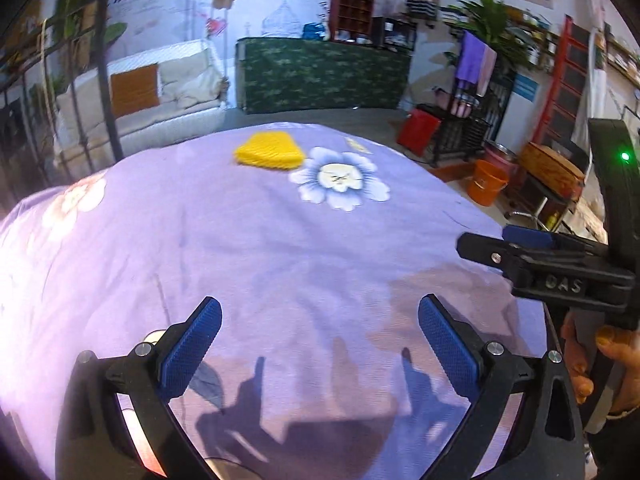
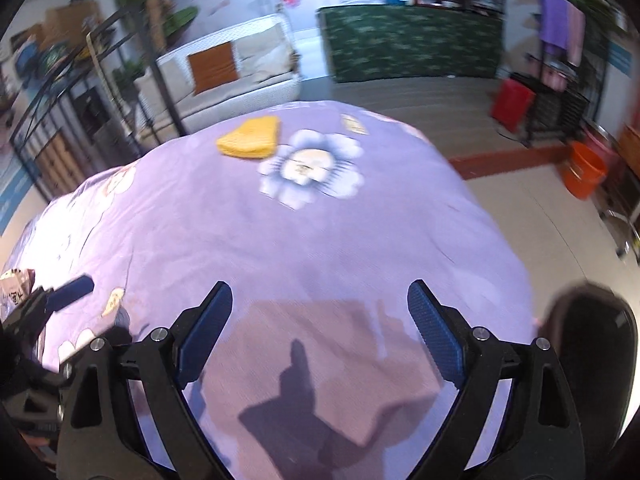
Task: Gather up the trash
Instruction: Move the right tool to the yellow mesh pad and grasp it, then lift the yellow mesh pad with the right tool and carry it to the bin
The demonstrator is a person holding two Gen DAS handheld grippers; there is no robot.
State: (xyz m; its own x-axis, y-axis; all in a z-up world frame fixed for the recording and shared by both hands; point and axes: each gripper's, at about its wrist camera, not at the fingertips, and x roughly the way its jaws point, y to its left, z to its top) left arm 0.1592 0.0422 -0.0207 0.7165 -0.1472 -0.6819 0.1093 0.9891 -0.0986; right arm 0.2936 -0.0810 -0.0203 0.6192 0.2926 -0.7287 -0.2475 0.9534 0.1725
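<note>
A table covered with a purple flowered cloth (image 1: 240, 240) fills both views (image 2: 320, 240). A yellow cloth (image 1: 269, 155) lies flat near its far edge; it also shows in the right wrist view (image 2: 250, 143). My left gripper (image 1: 320, 344) is open and empty above the near part of the table. My right gripper (image 2: 320, 336) is open and empty too, to the right of the left one. A crumpled printed wrapper (image 2: 14, 280) lies at the far left edge of the right wrist view, partly hidden. A dark round bin (image 2: 592, 340) stands at the table's right side.
A white sofa (image 1: 160, 92) and a green-draped counter (image 1: 320, 72) stand beyond the table. An orange bucket (image 1: 486, 182), a red box (image 1: 418, 130) and black racks stand on the floor to the right. A black metal frame (image 2: 80, 100) stands at the left.
</note>
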